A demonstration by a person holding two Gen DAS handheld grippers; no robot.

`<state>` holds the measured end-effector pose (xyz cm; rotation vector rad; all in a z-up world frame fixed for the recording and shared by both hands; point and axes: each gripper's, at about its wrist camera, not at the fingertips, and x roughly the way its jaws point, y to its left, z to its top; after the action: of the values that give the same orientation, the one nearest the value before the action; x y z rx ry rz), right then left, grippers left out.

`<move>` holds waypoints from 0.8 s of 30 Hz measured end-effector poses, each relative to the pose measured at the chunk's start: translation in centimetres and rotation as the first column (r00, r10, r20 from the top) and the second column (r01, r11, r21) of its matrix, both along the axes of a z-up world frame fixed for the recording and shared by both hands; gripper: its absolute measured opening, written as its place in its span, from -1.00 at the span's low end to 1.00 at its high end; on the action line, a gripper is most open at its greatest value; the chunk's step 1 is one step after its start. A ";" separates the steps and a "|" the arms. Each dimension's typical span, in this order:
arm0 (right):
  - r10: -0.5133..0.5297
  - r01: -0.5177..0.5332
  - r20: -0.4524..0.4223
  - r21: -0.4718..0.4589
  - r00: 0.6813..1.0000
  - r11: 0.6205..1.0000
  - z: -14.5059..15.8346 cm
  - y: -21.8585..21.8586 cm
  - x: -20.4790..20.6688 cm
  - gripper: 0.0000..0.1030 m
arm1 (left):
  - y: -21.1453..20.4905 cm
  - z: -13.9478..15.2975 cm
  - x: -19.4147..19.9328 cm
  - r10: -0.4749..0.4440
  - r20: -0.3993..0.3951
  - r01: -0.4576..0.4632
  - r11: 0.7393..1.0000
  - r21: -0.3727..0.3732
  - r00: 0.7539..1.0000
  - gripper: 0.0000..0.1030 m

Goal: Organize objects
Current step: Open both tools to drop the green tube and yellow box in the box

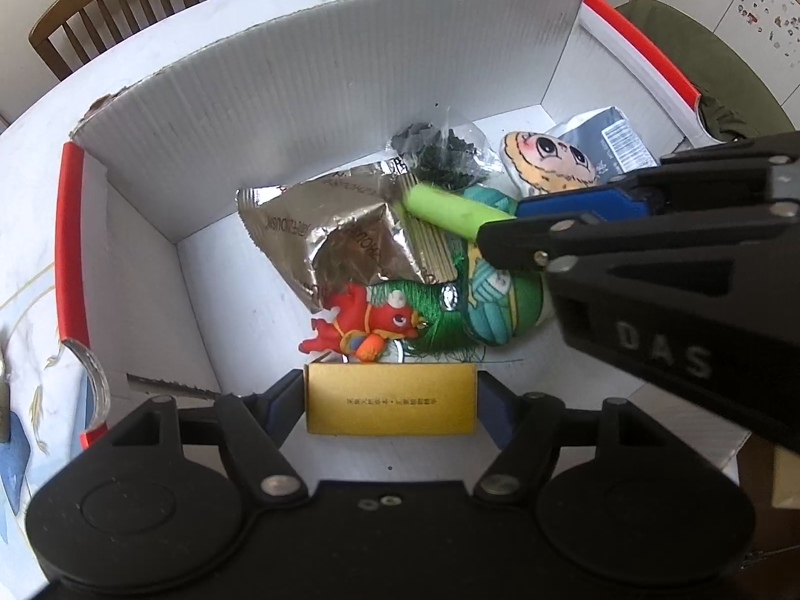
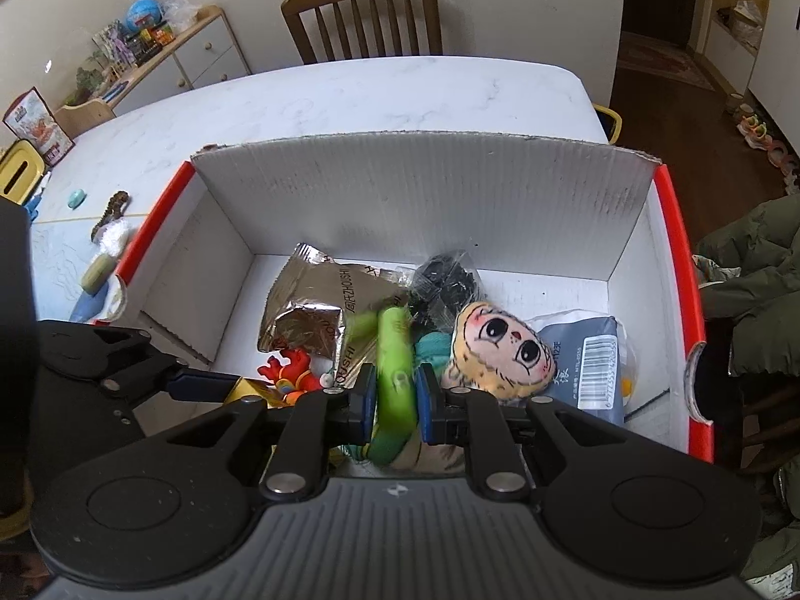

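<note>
Where the left wrist camera looks down into the white cardboard box [image 1: 310, 115] with red edges, the left hand-held gripper [image 1: 390, 402] has its two fingers pressed against the short ends of a small gold box [image 1: 391, 406], holding it just above the box's near edge. Beyond it on the box floor lie a red horse toy [image 1: 360, 326], a green tassel [image 1: 430, 310], a crumpled silver foil packet [image 1: 330, 235], a clear bag of dark pieces [image 1: 440, 150], a plush doll face [image 1: 550, 157] and a grey packet with a barcode [image 1: 615, 142]. From the right side the right hand-held gripper [image 1: 505, 225] reaches in, its blue-padded fingers closed around a lime-green roll [image 1: 450, 207].

Seen from the right wrist camera, the right hand-held gripper [image 2: 395, 400] clamps the lime-green roll [image 2: 395, 350] between its blue pads, the roll standing along the fingers over the middle of the box [image 2: 425, 190]. Just right of it lies the plush doll face [image 2: 500, 350], with the grey packet [image 2: 590, 360] beside that. Foil packet [image 2: 320, 300] and red horse toy [image 2: 295, 372] lie to the left. At the left edge the left hand-held gripper [image 2: 220, 385] holds the gold box [image 2: 250, 390]. The box sits on a white table [image 2: 350, 95], a wooden chair [image 2: 365, 15] behind.
</note>
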<state>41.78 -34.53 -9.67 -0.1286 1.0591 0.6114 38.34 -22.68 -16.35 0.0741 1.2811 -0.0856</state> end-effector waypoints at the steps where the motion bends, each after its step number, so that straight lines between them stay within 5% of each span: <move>1: 0.000 0.000 -0.002 0.003 1.000 1.000 0.1 -0.1 0.0 -0.68 | 0.0 0.0 0.0 0.002 0.001 -0.002 1.000 0.000 1.000 0.38; 18: 0.028 -0.034 0.058 0.095 0.998 0.995 4.6 -2.6 -2.8 -0.45 | -0.3 3.8 -3.0 0.012 0.158 -0.005 0.999 -0.050 0.987 0.56; 24: 0.035 -0.051 0.123 0.132 0.992 0.990 6.7 -3.7 -4.5 -0.06 | 0.8 6.6 -3.5 0.027 0.225 -0.011 0.998 -0.068 0.974 0.56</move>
<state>37.24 -38.26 -2.96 -0.0698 0.8976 0.7038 34.84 -21.87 -9.71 0.0138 1.0501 -0.1003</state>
